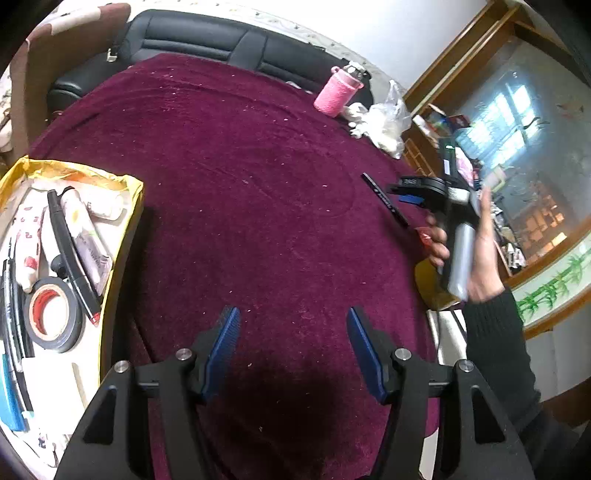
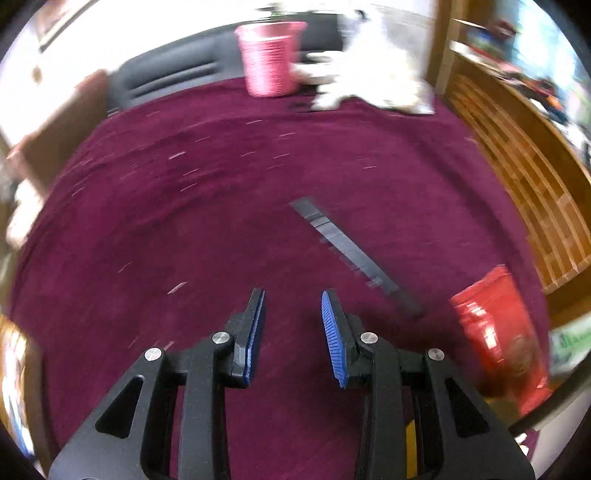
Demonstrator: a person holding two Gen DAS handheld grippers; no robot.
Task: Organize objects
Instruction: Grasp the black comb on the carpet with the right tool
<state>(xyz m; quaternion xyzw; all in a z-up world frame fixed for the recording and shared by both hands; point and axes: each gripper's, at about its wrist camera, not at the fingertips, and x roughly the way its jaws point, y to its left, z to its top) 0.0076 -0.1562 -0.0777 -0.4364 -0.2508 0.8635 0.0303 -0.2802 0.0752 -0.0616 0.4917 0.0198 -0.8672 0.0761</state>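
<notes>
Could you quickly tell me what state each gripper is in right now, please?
Left gripper: open, nothing between the jaws.
Right gripper: open, nothing between the jaws.

Pen print too small, perhaps lettering; nothing readable.

Maroon cloth covers table. Black leather seat behind far edge. Wooden shelving at right, blurred. Window beyond, bright. White wall above seat. Green bamboo pattern on lower right panel
</notes>
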